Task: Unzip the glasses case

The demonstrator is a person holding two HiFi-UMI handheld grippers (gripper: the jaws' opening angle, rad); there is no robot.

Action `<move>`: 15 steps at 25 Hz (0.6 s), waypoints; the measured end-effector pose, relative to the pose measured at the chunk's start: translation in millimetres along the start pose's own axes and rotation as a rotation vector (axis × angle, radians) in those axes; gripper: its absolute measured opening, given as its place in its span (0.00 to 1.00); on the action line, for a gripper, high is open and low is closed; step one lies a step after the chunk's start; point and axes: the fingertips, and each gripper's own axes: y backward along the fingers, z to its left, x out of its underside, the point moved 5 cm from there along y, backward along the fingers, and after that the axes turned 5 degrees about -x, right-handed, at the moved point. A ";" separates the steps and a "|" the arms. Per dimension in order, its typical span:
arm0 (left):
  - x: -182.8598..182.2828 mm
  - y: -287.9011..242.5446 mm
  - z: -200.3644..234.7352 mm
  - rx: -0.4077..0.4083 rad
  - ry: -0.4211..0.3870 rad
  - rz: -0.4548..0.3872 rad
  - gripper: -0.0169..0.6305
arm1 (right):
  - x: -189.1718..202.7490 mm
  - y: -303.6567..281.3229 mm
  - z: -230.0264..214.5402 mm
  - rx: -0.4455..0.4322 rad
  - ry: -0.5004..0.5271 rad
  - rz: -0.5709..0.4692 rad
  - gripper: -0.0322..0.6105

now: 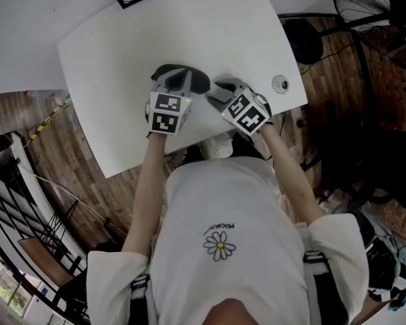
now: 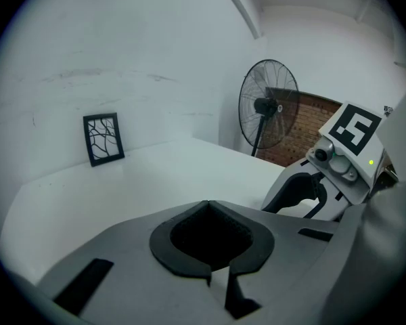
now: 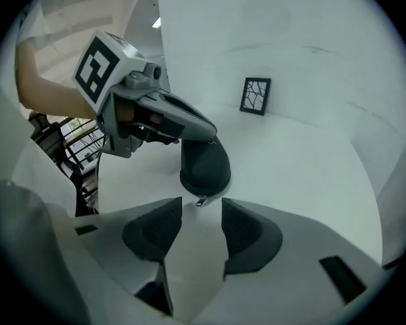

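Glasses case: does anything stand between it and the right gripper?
Nothing visible does. Only table shows between the right gripper, jaws apart, and the glasses case, which the left gripper clamps.

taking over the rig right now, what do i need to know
Left gripper: shut on one end of the glasses case, which sits on the white table.
Right gripper: open and empty, jaws just short of the zipper pull at the case's near end.
Done: case held steady. It looks closed.
To do: probably pinch the pull and draw the zip round.
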 end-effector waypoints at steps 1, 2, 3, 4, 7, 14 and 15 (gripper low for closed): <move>0.4 0.0 0.0 0.000 0.001 0.000 0.05 | -3.3 -4.7 -1.6 -0.007 0.019 0.003 0.32; 0.6 -0.2 -0.3 -0.001 0.002 0.000 0.05 | -5.7 -8.6 -3.6 -0.013 0.041 0.009 0.31; 0.5 -0.6 -0.5 -0.001 0.001 -0.001 0.05 | -7.0 -11.4 -5.8 -0.020 0.068 0.023 0.31; 0.1 -0.9 -0.5 -0.001 0.000 -0.001 0.05 | -7.3 -13.0 -7.7 -0.030 0.092 0.040 0.30; -0.3 0.5 0.3 -0.001 -0.004 -0.002 0.05 | -6.1 -14.1 -8.5 -0.068 0.101 0.061 0.23; -1.0 -0.1 0.4 -0.001 -0.005 -0.009 0.05 | -4.0 -10.8 -4.1 -0.060 0.165 0.088 0.09; -0.9 -0.3 0.6 -0.001 -0.006 -0.009 0.05 | -3.4 -8.7 -3.2 -0.048 0.166 0.095 0.09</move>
